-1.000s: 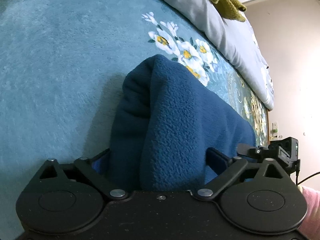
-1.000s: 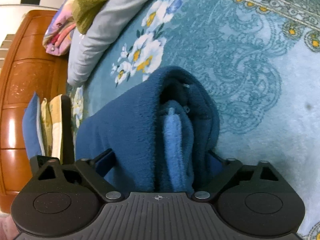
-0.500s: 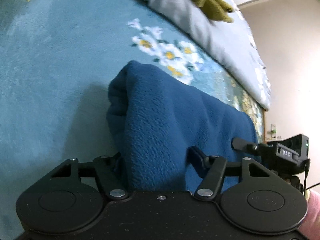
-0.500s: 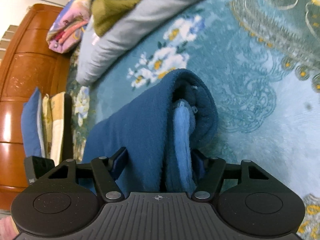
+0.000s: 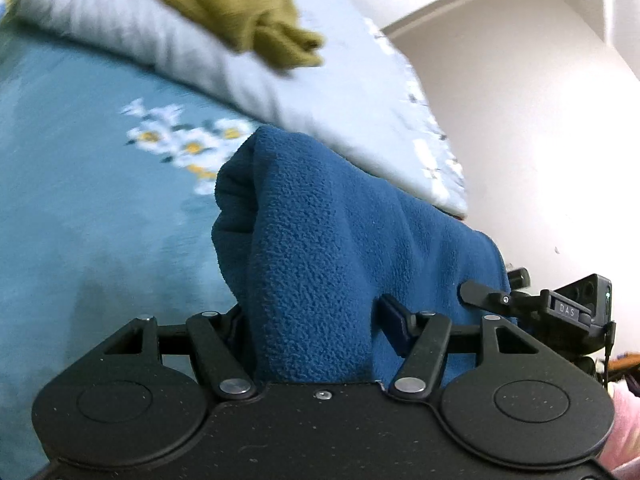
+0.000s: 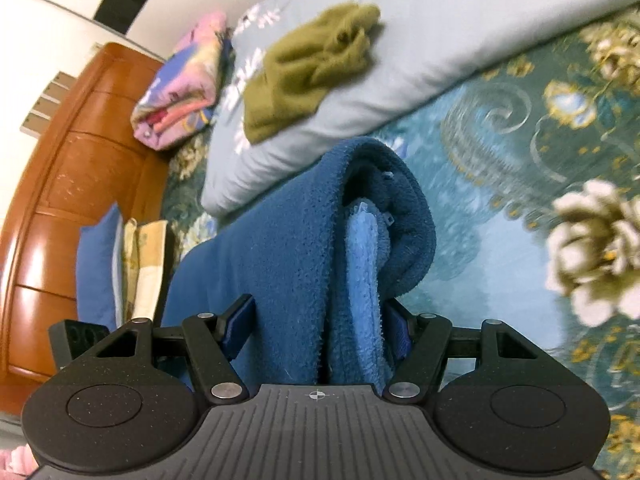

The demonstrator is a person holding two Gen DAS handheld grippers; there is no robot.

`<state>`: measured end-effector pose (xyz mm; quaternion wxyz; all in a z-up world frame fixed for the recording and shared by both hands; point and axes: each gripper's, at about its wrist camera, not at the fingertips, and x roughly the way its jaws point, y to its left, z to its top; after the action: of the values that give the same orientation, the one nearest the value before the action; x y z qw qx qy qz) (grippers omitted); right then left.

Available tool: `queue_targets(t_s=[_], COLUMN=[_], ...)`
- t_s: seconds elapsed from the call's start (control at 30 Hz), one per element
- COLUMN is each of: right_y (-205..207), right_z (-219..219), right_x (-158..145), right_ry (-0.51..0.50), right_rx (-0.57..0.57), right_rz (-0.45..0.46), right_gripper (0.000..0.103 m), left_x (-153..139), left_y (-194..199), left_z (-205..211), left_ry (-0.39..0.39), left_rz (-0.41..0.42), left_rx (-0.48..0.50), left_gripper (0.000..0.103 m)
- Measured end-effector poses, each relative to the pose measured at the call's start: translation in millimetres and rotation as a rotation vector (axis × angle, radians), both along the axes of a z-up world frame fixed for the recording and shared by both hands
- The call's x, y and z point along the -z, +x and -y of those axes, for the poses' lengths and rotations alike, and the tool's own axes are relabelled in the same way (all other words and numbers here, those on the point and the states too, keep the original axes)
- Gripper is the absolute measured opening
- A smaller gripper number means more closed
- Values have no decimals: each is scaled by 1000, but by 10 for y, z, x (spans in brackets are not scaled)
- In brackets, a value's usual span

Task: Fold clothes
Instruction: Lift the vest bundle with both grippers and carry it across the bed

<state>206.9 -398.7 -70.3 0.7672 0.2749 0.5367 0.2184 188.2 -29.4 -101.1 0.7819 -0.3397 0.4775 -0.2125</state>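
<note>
Fleece (image 5: 320, 264) pinched by left tool (image 5: 316, 320) and right tool (image 6: 320, 320); keep span between tools taut, corners level over bed (image 5: 80, 200).

Bunched dark-blue fleece garment (image 5: 320, 264), lighter-blue lining exposed

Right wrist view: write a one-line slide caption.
Right gripper shut on bunched blue fleece garment above a floral teal blanket; olive garment lies beyond.

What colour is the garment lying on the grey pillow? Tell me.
Olive green garment, crumpled on the grey pillow; the right wrist view shows it best.
</note>
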Motion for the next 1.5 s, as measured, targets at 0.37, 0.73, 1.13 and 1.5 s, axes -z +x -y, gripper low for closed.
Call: queue_targets(t_s=[0.37, 0.73, 1.13, 1.5], right_y=[-138, -410, -408, -201], right_z=[1177, 2541, 3329, 4111], right_x=[-513, -932, -660, -401], right_ry=[60, 90, 65, 18], right_rx=[-98, -106, 153, 237], right_rz=[143, 211, 126, 53], right_gripper=[64, 64, 64, 64], left_x=[-713, -1100, -886, -562], left_y=[-499, -855, -103, 290], left_z=[1199, 2541, 3293, 4097], left_ry=[34, -10, -73, -87], left_rz=[159, 169, 145, 44], left_rx=[-114, -137, 89, 240], left_gripper=[61, 61, 61, 62])
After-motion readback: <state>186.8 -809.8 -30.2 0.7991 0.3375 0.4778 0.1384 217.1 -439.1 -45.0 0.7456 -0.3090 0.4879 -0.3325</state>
